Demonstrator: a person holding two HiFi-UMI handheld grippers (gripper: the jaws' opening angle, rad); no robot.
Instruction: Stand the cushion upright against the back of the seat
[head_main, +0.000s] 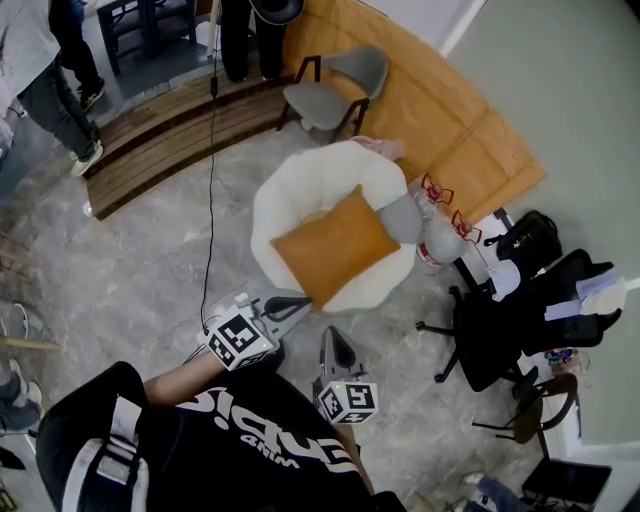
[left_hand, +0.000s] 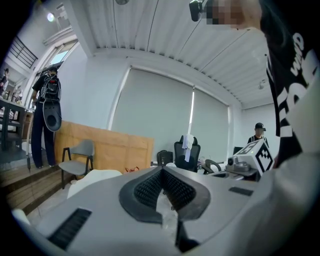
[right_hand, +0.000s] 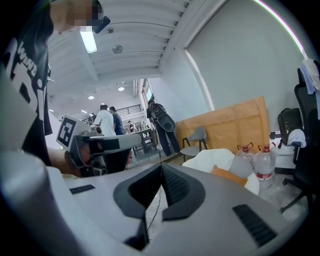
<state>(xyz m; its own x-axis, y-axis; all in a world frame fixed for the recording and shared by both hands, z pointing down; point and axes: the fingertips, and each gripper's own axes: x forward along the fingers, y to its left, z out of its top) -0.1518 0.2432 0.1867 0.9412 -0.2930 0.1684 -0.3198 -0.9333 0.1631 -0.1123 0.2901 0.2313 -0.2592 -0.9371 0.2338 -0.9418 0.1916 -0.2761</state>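
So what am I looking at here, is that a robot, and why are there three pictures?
There is no robot arm here. A person holds a tool in each hand, the left gripper and the right gripper. Each has two fingers and a marker cube. The head view comes from a camera on the person's head, looking steeply down. The two gripper views come from cameras riding on each gripper, looking along its fingers. On the floor ahead stands a round white seat. An orange cushion lies flat on it and has not yet been stood against the back. Beside the seat are water bottles, and further off is a grey chair. Both grippers have their fingers closed together and hold nothing.
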